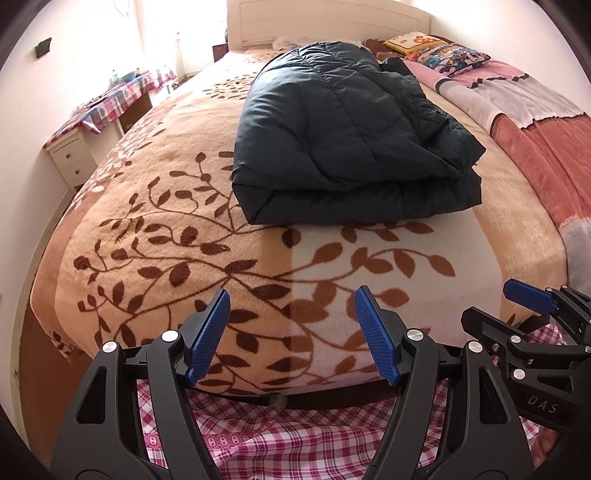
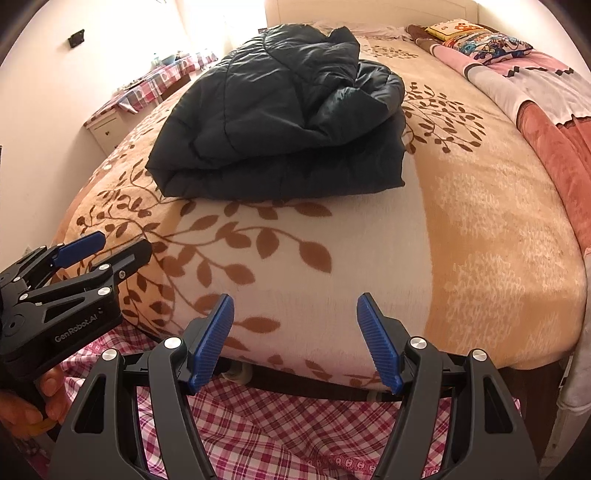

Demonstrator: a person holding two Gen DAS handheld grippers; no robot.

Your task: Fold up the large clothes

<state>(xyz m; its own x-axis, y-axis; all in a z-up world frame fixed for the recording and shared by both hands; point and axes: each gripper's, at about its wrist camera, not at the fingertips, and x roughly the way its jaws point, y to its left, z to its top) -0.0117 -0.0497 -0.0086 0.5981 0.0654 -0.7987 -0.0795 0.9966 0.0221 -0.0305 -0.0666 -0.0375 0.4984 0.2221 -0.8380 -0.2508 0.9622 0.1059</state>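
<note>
A dark navy padded jacket lies folded in a thick bundle on the leaf-patterned blanket of the bed; it also shows in the right wrist view. My left gripper is open and empty, held off the foot of the bed, well short of the jacket. My right gripper is open and empty too, beside the left one. The right gripper shows at the right edge of the left wrist view, and the left gripper shows at the left of the right wrist view.
A pink and grey quilt and patterned pillows lie along the bed's right side. A white headboard stands at the far end. A bedside table with a checked cloth stands left. Pink checked fabric hangs below the grippers.
</note>
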